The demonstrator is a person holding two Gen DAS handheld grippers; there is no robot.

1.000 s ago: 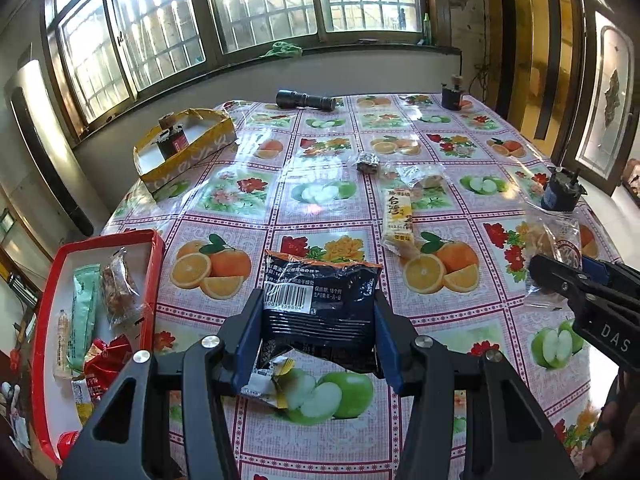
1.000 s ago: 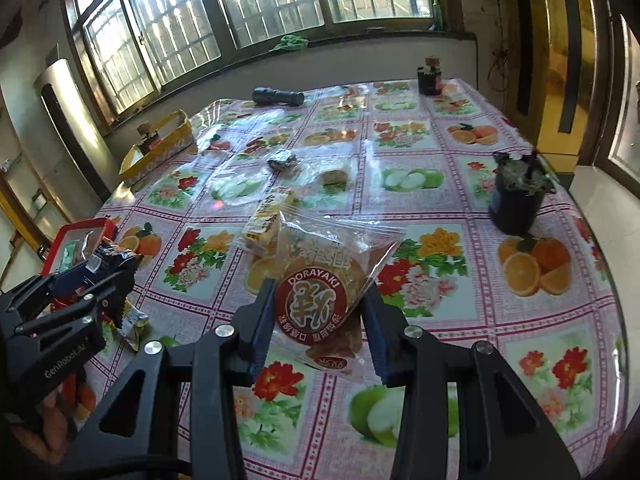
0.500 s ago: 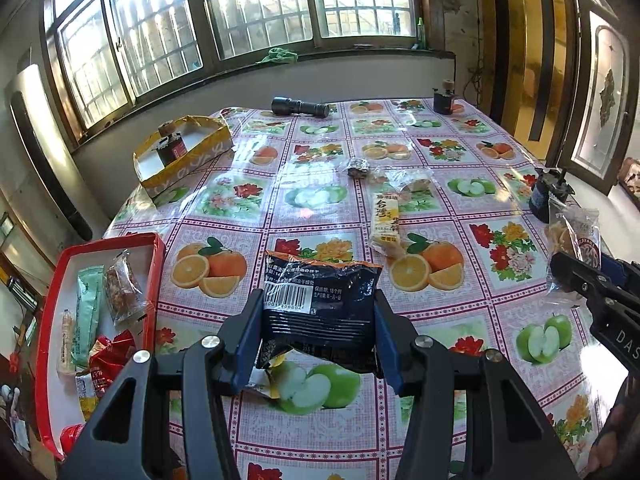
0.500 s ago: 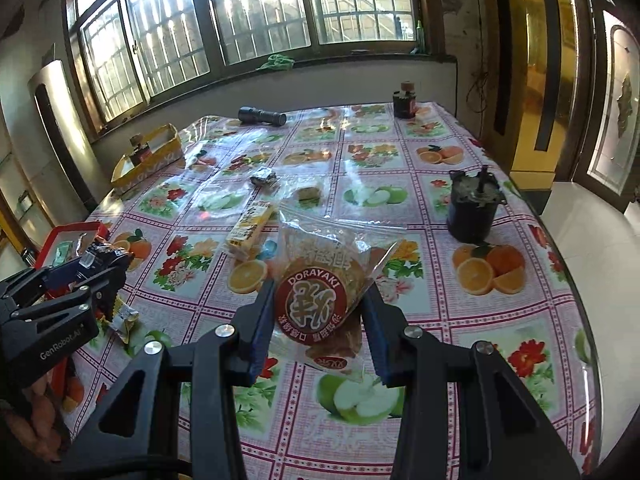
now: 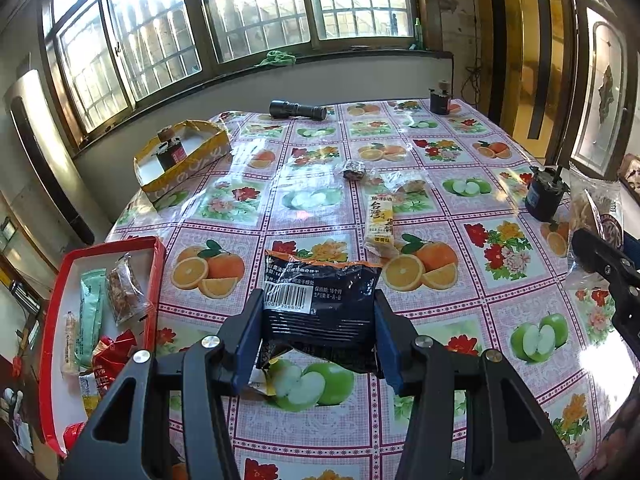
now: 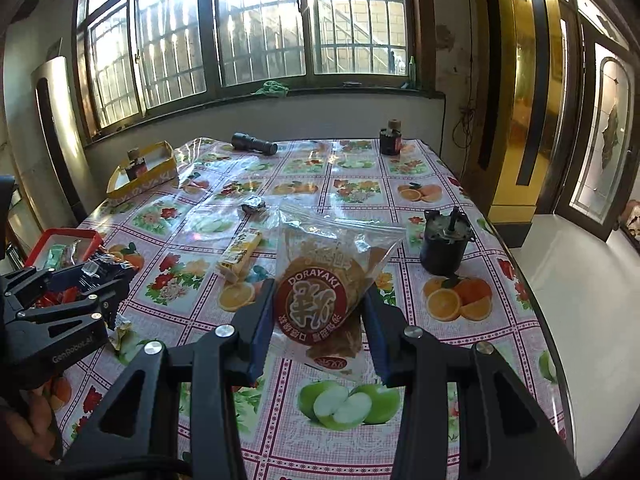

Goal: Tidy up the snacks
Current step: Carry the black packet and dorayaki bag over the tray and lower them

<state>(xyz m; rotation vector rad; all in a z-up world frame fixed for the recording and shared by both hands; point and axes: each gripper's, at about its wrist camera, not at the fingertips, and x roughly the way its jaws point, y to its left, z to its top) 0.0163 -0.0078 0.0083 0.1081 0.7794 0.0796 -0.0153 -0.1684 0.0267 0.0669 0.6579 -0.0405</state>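
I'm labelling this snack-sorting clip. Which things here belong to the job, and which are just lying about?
Job:
- black snack packet, in left gripper
- dorayaki bag, in right gripper
- red tray holding snacks
- yellow snack bar

Lying about:
- flashlight
- yellow box
- black motor

The left tongs (image 5: 318,322) clamp a black snack packet (image 5: 320,312) by its sides, lifted above the fruit-patterned worktop (image 5: 480,320). Left of them sits a red tray (image 5: 156,276) holding several wrapped snacks. Ahead lies a yellow snack bar (image 5: 380,220), with a small dark wrapped sweet (image 5: 354,169) beyond it. At the right edge, the right tongs (image 5: 600,256) grip a clear bag (image 5: 596,208).
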